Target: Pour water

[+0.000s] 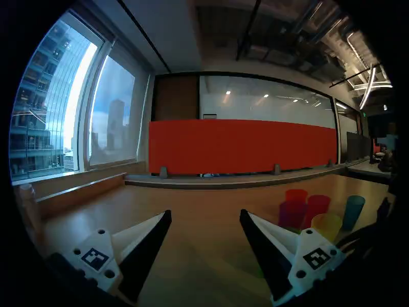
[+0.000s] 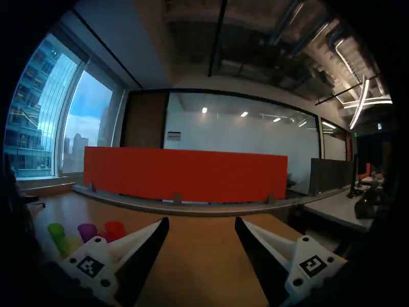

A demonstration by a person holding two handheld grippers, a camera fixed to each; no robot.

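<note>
Several coloured plastic cups stand in a cluster on the wooden table [image 1: 204,215]. In the left gripper view they sit to the right: a red cup [image 1: 296,196], a purple cup [image 1: 291,214], a crimson cup [image 1: 317,207], a yellow cup [image 1: 326,225] and a teal cup [image 1: 353,211]. My left gripper [image 1: 205,217] is open with nothing between its fingers, left of the cups. In the right gripper view the cups lie at the lower left: a green cup [image 2: 56,233], a purple cup [image 2: 87,232] and a red cup [image 2: 114,229]. My right gripper [image 2: 201,222] is open and empty.
An orange divider panel [image 1: 240,146] runs along the table's far edge. Large windows [image 1: 51,123] fill the left wall. Another desk [image 2: 337,204] with dark objects stands at the right. A wooden ledge [image 1: 82,187] borders the table on the left.
</note>
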